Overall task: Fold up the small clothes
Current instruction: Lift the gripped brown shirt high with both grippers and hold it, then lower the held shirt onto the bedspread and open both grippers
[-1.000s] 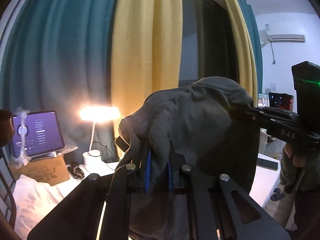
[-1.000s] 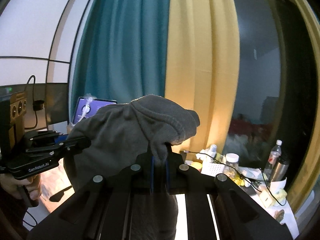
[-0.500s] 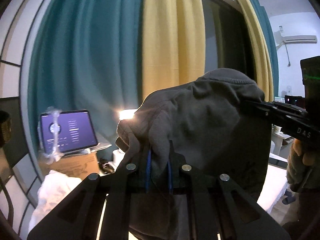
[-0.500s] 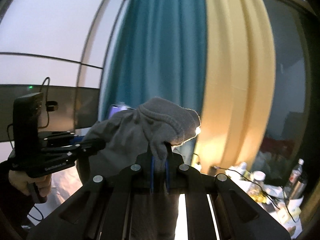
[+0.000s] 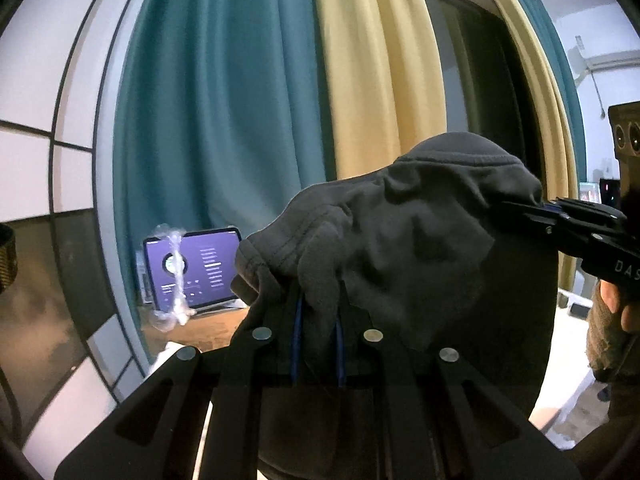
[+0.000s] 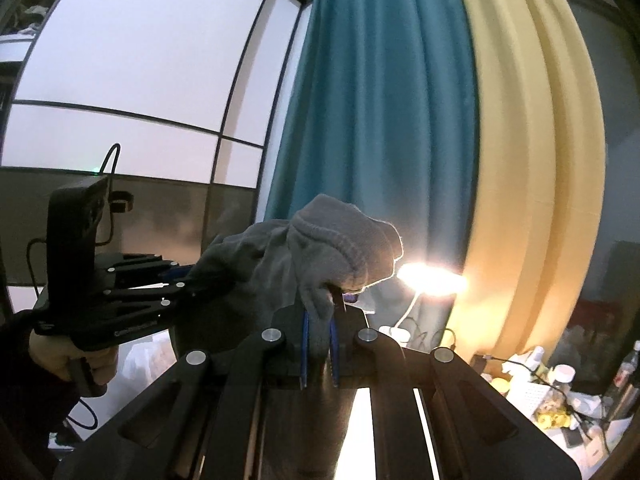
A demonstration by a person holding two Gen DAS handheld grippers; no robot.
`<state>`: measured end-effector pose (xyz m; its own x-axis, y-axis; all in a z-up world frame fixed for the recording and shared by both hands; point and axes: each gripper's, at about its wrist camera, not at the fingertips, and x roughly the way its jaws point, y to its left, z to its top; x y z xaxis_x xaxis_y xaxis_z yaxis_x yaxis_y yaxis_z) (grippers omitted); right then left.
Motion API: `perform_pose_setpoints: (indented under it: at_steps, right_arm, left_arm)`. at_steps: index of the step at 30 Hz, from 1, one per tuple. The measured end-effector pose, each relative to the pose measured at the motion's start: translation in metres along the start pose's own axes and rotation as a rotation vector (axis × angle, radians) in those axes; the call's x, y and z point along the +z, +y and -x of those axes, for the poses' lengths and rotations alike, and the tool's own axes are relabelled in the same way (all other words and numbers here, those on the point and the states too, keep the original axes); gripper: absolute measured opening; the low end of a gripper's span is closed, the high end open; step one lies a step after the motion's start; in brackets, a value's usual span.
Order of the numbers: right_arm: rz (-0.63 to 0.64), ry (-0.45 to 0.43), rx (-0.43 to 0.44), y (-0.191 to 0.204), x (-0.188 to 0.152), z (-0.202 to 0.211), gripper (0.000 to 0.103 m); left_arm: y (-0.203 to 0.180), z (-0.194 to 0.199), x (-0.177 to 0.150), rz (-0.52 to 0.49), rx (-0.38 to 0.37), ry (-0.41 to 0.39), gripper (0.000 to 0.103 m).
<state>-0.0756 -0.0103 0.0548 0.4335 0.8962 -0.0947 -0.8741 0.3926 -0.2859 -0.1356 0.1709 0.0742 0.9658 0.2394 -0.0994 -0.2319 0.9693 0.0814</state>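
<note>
Left wrist view. A lit tablet (image 5: 196, 270) was recorded far left of the tongs, propped upright, with a twist of clear plastic wrap (image 5: 174, 280) hanging in front of its screen. Behind it, a teal curtain (image 5: 216, 120) and, to its right, a yellow curtain (image 5: 380, 80) were noted above the tongs. The left gripper (image 5: 318, 320) was found clamped on a fold of the grey garment (image 5: 400, 248), the cloth bunched between the blue-edged pads and lifted clear of any surface. The garment was spread to the right, where its far edge was pinched by the right gripper (image 5: 528, 208), entering from the right edge. The hand (image 5: 616, 304) on that gripper's handle was partly seen at the lower right.

Right wrist view. The left gripper (image 6: 196, 276) was recorded at the left of the tongs, its fingers closed on the garment's (image 6: 260, 264) near edge, with a hand (image 6: 60, 356) wrapped round its handle. The right gripper (image 6: 319, 320) was found shut on a ribbed hem of the same garment, held up at the centre. A glowing lamp (image 6: 432, 280) was noted just right of the raised cloth, in front of the curtains. A cluttered tabletop with bottles (image 6: 560, 376) was listed at the lower right, well apart from the tongs.
</note>
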Motion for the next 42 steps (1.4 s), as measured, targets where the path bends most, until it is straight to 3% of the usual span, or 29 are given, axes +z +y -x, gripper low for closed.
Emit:
perform_pose_setpoints:
  at_steps: [7, 22, 42]
  right_arm:
    - [-0.051, 0.053, -0.012, -0.012, -0.014, -0.020, 0.009]
    - [-0.167, 0.202, -0.101, -0.067, -0.072, -0.062, 0.009]
    - [-0.276, 0.371, -0.102, -0.129, -0.142, -0.158, 0.009]
  left_arm:
    - [0.003, -0.012, -0.008, 0.012, -0.018, 0.045, 0.011]
    - [-0.019, -0.090, -0.030, 0.027, -0.103, 0.180, 0.011]
    - [-0.010, -0.195, -0.076, 0.048, -0.112, 0.393, 0.011]
